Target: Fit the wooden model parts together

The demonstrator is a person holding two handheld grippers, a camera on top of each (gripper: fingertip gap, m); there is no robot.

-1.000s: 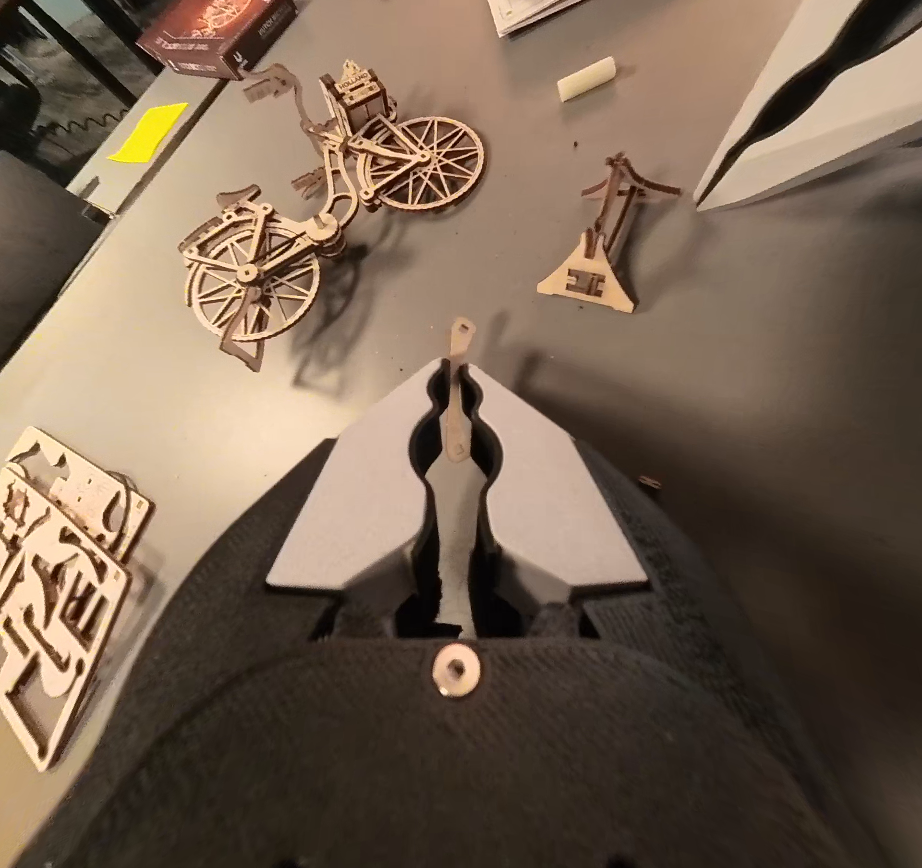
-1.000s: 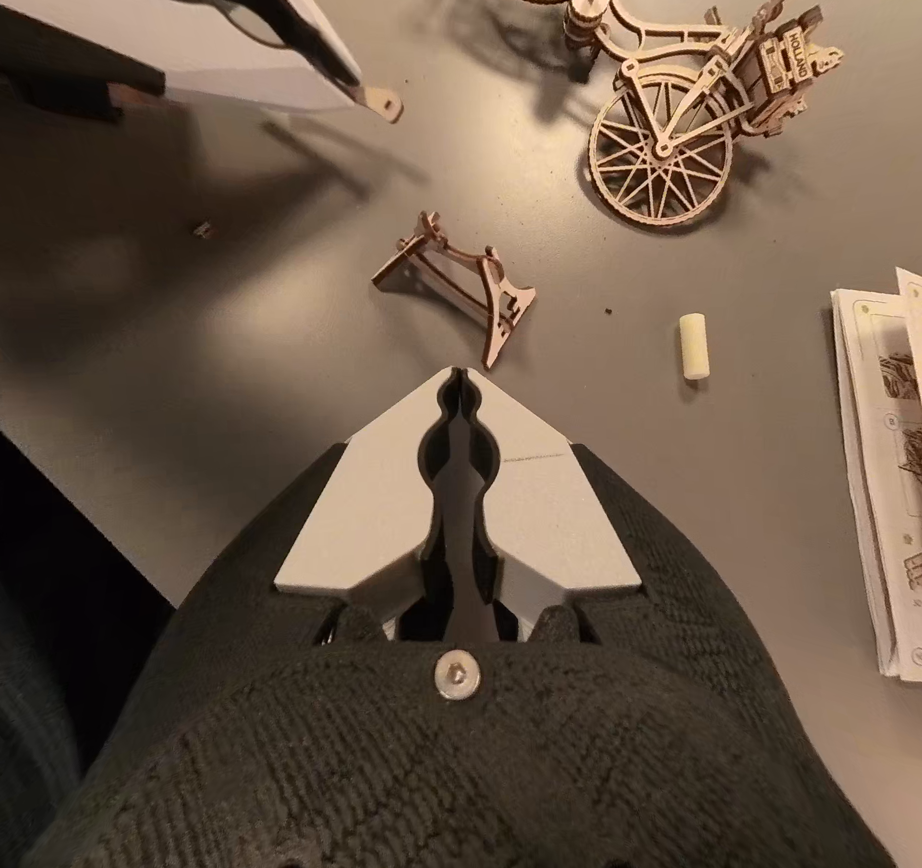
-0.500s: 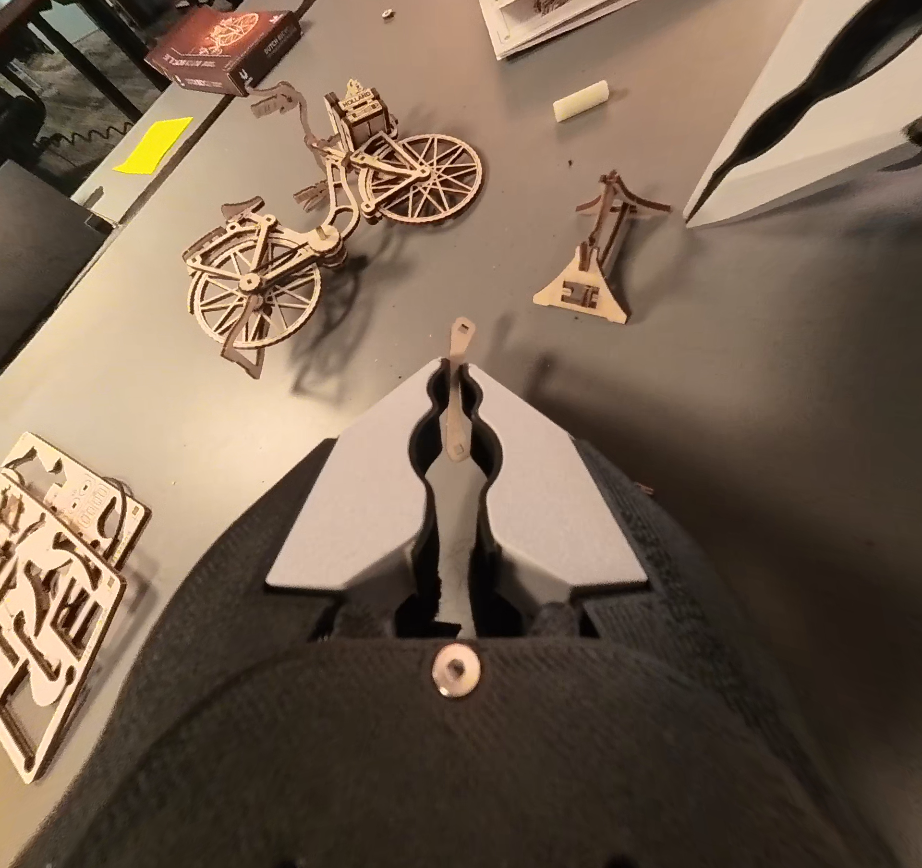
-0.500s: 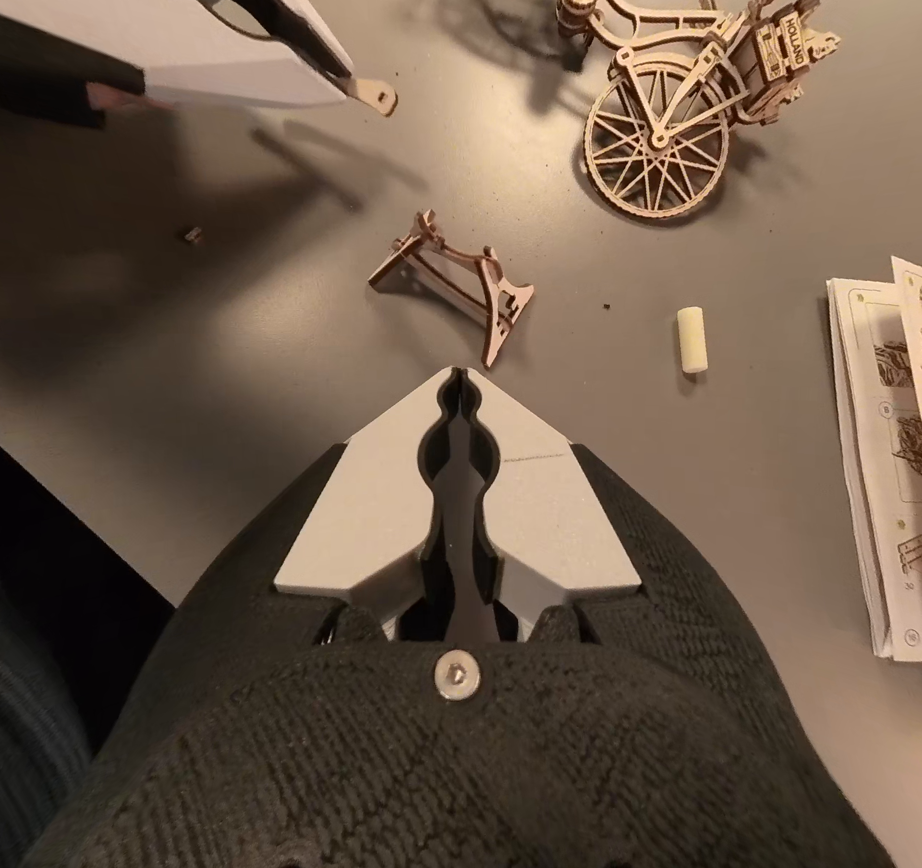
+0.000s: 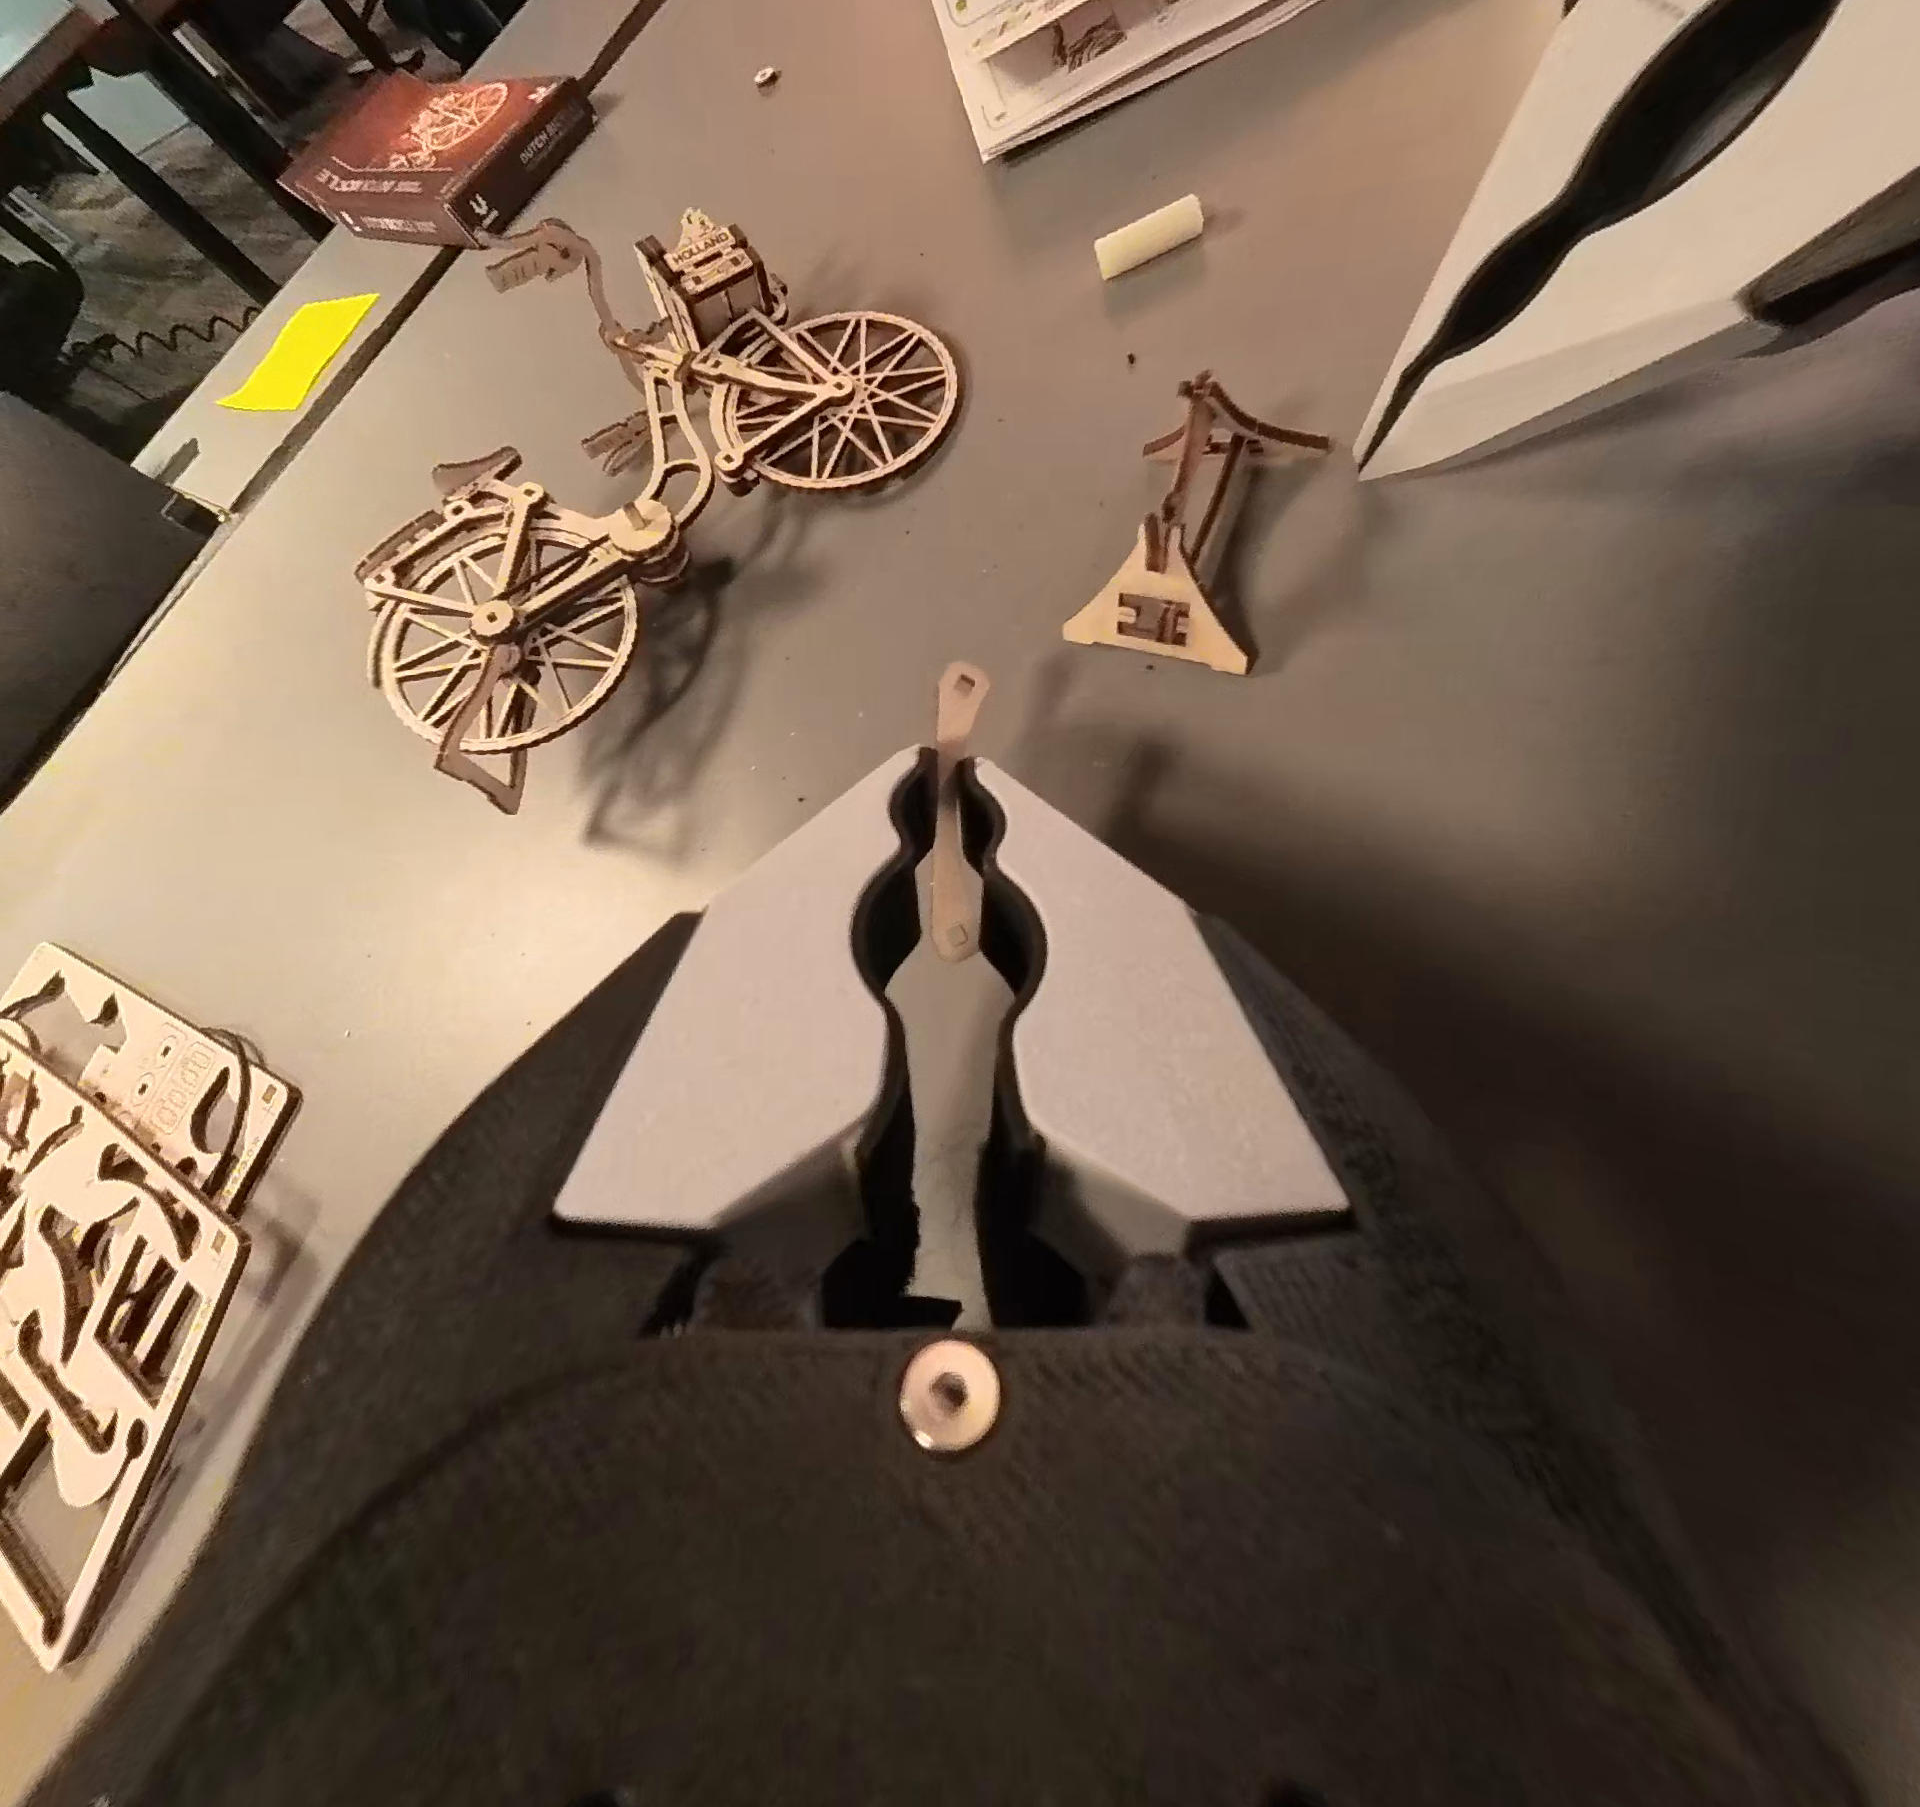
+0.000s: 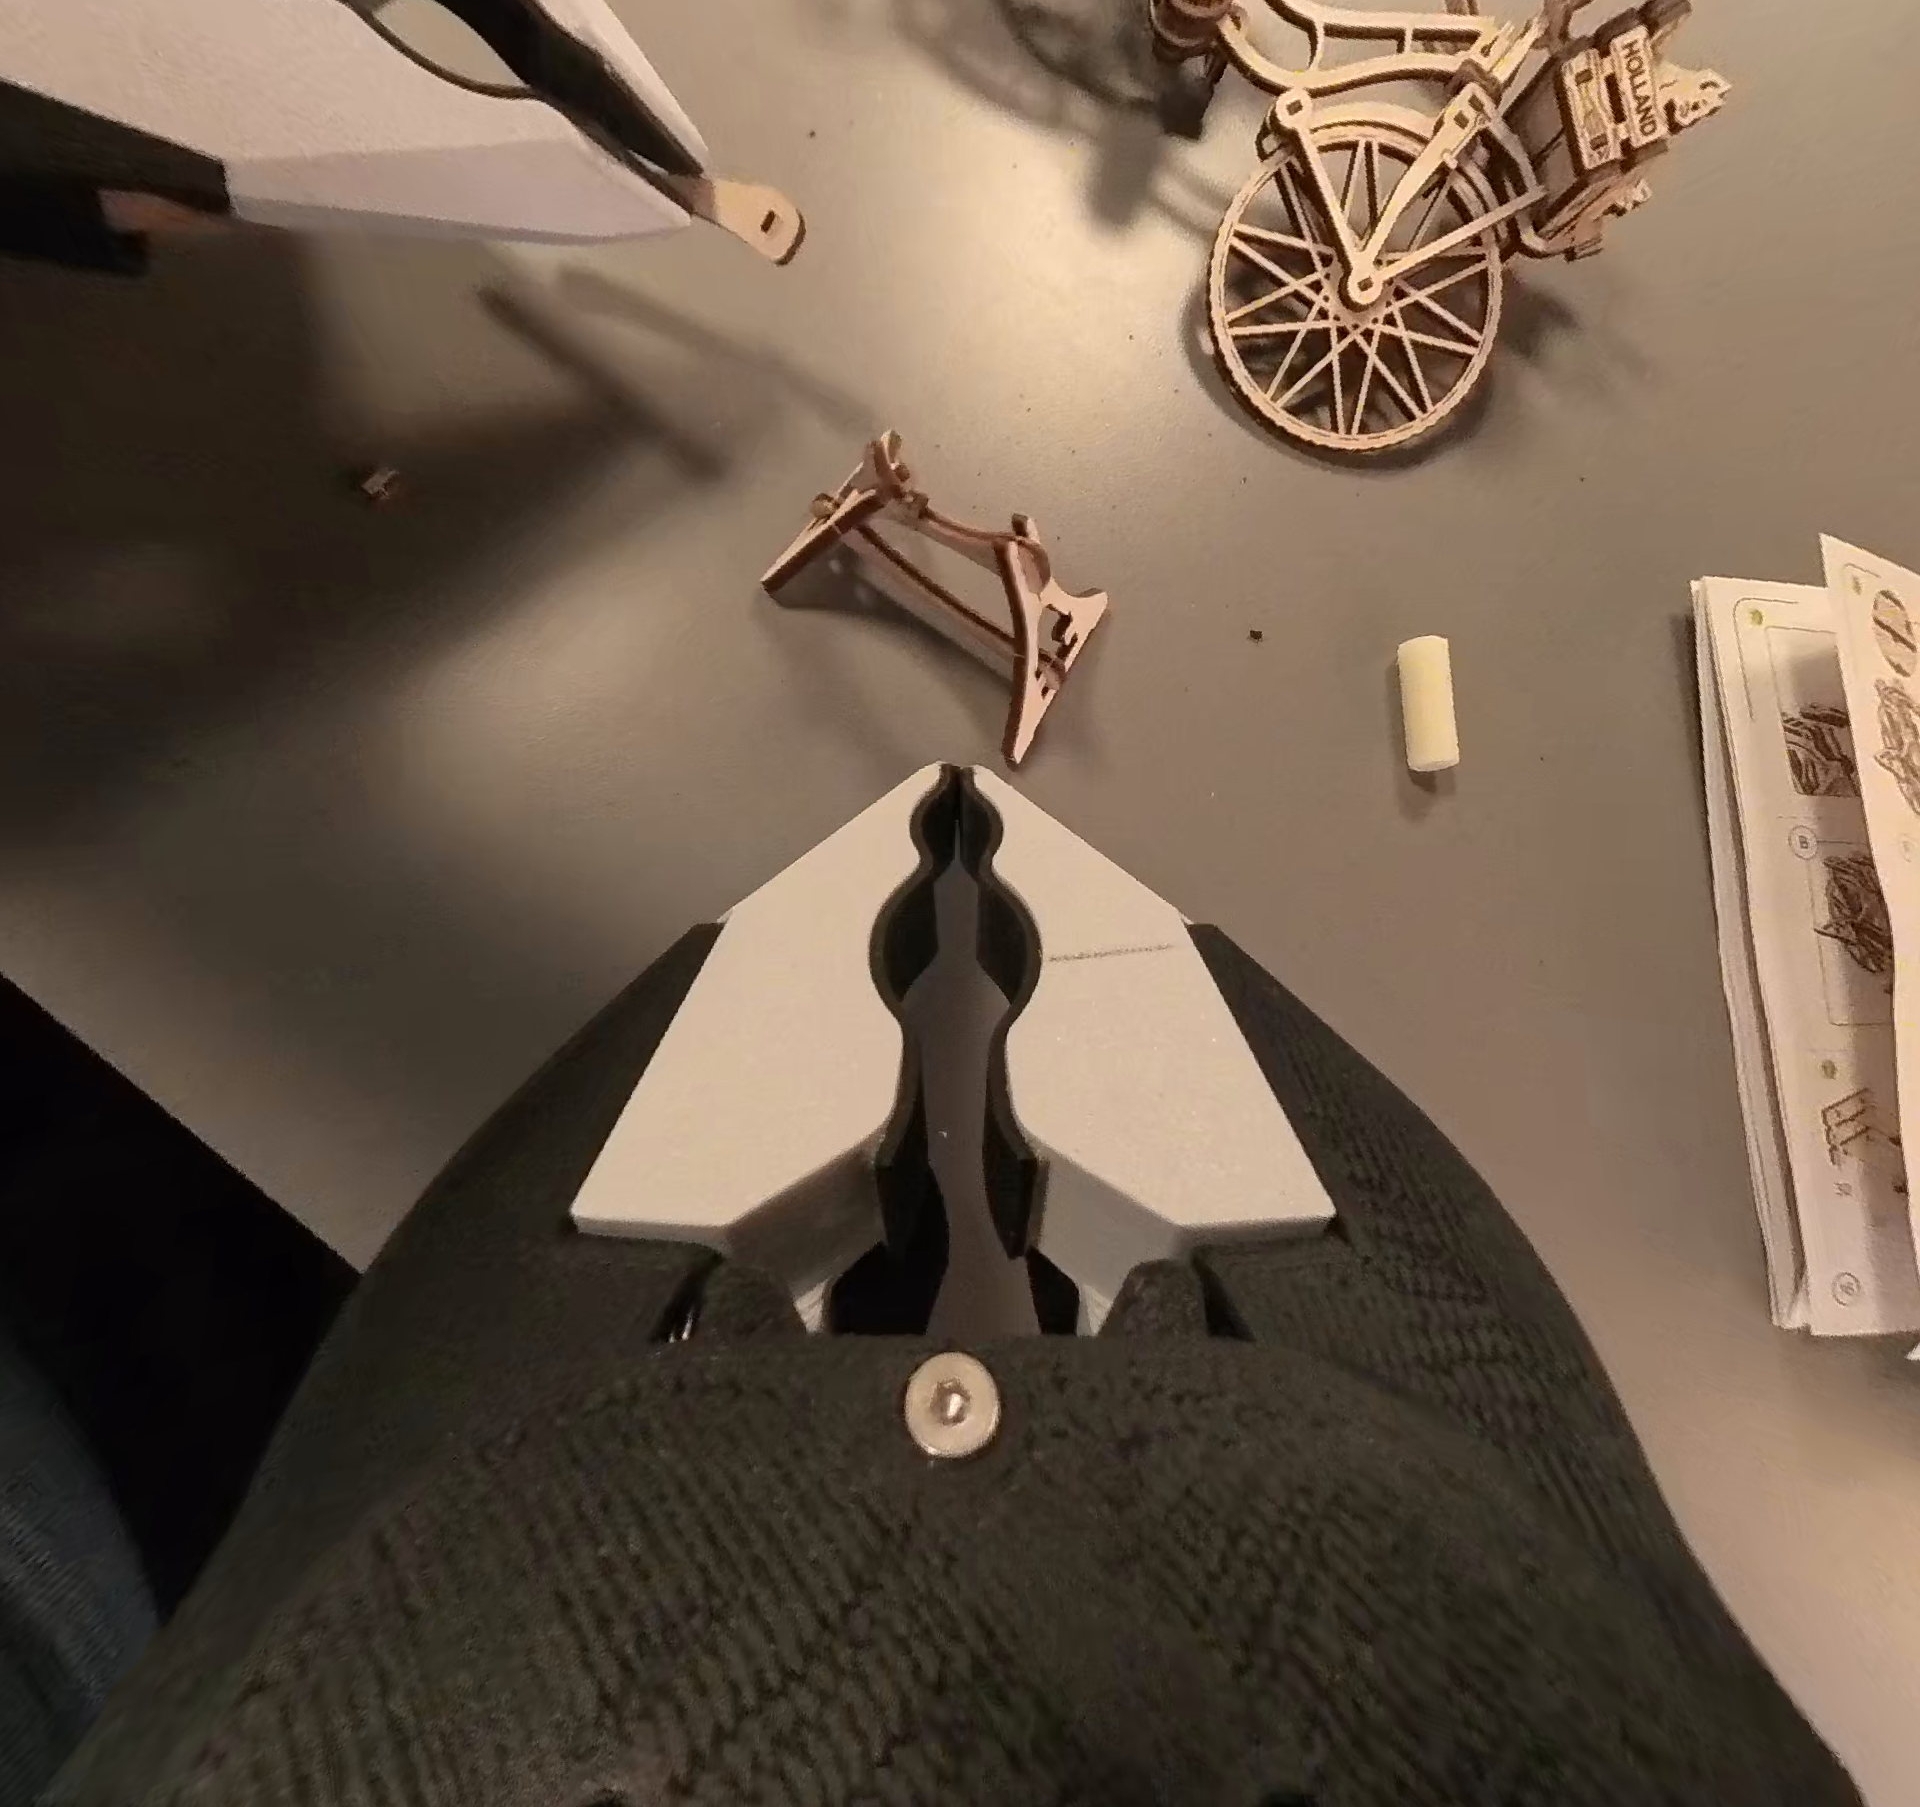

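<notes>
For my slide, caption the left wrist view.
Left gripper pinching a thin wooden strip above a wooden bicycle model.

Grey table (image 5: 312,874); dark chairs (image 5: 62,552) beyond, dim light.

Instruction booklet (image 6: 1829,926) cut off rightward.

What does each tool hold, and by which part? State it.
The left tool pinches a thin wooden strip near its middle, both holed ends free. The right tool is shut on nothing.
</notes>
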